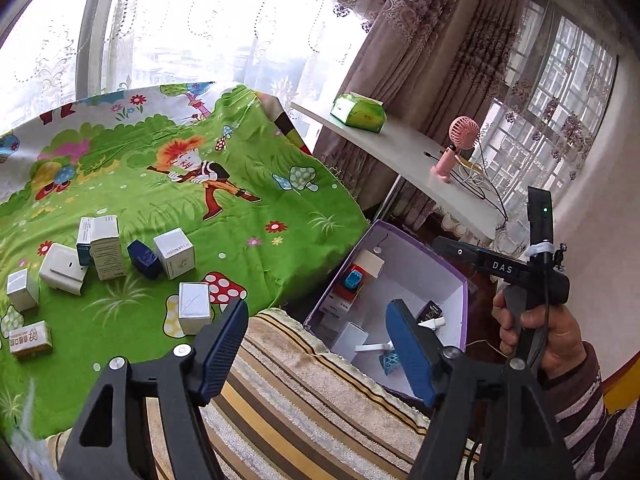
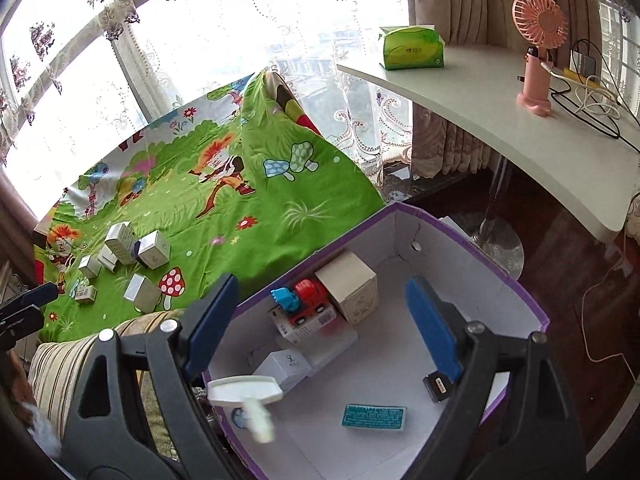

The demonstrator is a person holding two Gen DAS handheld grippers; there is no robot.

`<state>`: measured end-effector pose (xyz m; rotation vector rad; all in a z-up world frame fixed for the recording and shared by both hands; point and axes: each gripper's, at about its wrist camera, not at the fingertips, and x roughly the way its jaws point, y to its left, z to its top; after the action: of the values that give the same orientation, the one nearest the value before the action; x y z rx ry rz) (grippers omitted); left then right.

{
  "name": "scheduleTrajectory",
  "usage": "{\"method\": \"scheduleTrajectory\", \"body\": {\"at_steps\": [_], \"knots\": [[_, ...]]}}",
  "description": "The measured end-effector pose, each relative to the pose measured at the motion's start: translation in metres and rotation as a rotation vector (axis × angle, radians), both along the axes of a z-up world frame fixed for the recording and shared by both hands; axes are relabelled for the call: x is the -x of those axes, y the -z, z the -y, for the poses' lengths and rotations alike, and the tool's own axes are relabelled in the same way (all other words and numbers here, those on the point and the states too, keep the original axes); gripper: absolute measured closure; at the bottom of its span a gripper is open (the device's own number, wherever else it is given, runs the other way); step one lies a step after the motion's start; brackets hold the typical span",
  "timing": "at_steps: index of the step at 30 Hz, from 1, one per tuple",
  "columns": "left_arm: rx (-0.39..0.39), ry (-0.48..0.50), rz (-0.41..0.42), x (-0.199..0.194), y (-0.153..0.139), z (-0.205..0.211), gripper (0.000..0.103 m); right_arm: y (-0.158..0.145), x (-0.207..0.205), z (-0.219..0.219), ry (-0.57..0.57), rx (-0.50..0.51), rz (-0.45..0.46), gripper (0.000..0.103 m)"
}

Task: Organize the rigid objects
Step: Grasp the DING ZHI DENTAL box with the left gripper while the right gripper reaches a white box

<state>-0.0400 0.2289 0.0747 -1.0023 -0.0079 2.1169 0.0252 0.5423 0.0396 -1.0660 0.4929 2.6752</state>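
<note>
Purple-rimmed box (image 2: 472,240), toy truck (image 2: 308,298), cardboard carton (image 2: 352,286) inside

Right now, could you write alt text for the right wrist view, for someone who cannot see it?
An open gripper hangs over a purple-edged box holding small cartons and a red toy truck. Behind it, more small boxes stand on a green cartoon cloth.
</note>
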Motion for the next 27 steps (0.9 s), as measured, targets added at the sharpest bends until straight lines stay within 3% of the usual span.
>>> {"method": "scheduleTrajectory", "body": {"at_steps": [4, 10, 21, 27], "knots": [[-0.022, -0.054, 0.012, 0.004, 0.004, 0.019, 0.031, -0.002, -0.001, 0.001, -0.009, -0.001, 0.001, 0.016], [-0.064, -0.221, 0.044, 0.026, 0.009, 0.073, 0.031, -0.004, 0.005, 0.014, -0.055, -0.014, 0.009, 0.015], [-0.012, -0.486, 0.101, 0.059, 0.029, 0.176, 0.031, 0.000, 0.046, 0.076, -0.224, -0.011, 0.038, 0.015], [0.081, -0.695, 0.214, 0.097, 0.047, 0.237, 0.030, 0.002, 0.076, 0.122, -0.337, -0.032, 0.060, 0.013]]}}
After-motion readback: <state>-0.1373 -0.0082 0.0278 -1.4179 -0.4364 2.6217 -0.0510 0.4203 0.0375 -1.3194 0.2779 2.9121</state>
